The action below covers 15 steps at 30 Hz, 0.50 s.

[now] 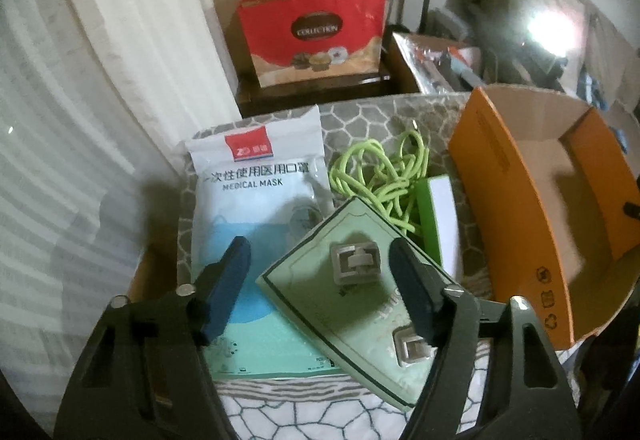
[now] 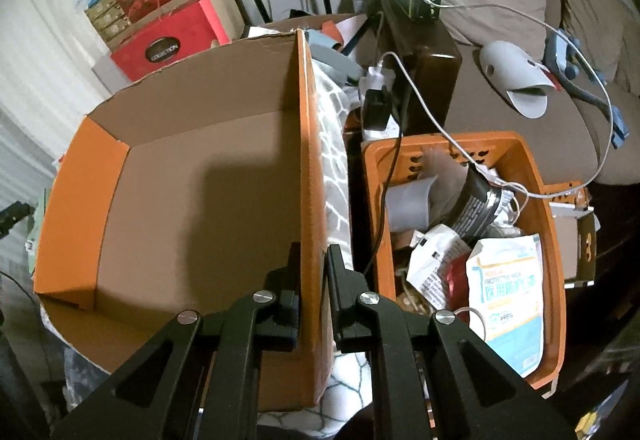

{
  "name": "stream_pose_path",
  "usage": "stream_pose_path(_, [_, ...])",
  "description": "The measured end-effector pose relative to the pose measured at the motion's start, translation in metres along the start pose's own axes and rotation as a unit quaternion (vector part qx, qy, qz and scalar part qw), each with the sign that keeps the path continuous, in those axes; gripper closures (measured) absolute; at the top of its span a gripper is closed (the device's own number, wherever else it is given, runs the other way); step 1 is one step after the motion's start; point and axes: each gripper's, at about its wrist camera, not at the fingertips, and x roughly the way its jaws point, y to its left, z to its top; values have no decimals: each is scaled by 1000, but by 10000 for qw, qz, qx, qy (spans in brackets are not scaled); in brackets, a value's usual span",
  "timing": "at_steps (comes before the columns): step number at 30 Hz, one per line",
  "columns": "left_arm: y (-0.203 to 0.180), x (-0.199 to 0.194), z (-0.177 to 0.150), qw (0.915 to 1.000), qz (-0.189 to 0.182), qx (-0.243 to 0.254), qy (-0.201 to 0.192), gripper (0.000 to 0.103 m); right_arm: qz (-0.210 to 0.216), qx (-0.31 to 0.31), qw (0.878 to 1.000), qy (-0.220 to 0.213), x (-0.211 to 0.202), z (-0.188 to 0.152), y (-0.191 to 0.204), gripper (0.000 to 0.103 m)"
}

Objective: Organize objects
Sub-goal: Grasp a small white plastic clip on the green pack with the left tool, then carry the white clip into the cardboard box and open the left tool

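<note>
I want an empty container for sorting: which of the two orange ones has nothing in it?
The orange cardboard box, its wall pinched by the right tool; its floor is bare. The orange plastic basket beside it holds packets.

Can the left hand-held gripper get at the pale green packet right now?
Probably yes. The left hand-held gripper is open, with the pale green packet lying between its fingers, on top of the medical mask pack; nothing covers it.

The orange box [image 2: 200, 176] is matt corrugated cardboard, raw brown inside, the medical mask pack [image 1: 256, 176] glossy plastic film, the green cord [image 1: 380, 176] smooth and rubbery, the basket [image 2: 548, 224] hard orange plastic.
</note>
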Motion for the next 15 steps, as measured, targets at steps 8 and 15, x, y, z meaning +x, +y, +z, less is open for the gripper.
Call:
stream_pose_path(8, [-12, 10, 3, 9996, 41, 215, 156, 62, 45, 92, 9999, -6, 0, 0, 0, 92])
stream_pose_path(15, [-19, 3, 4, 9997, -60, 223, 103, 79, 40, 83, 10000, -8, 0, 0, 0, 92])
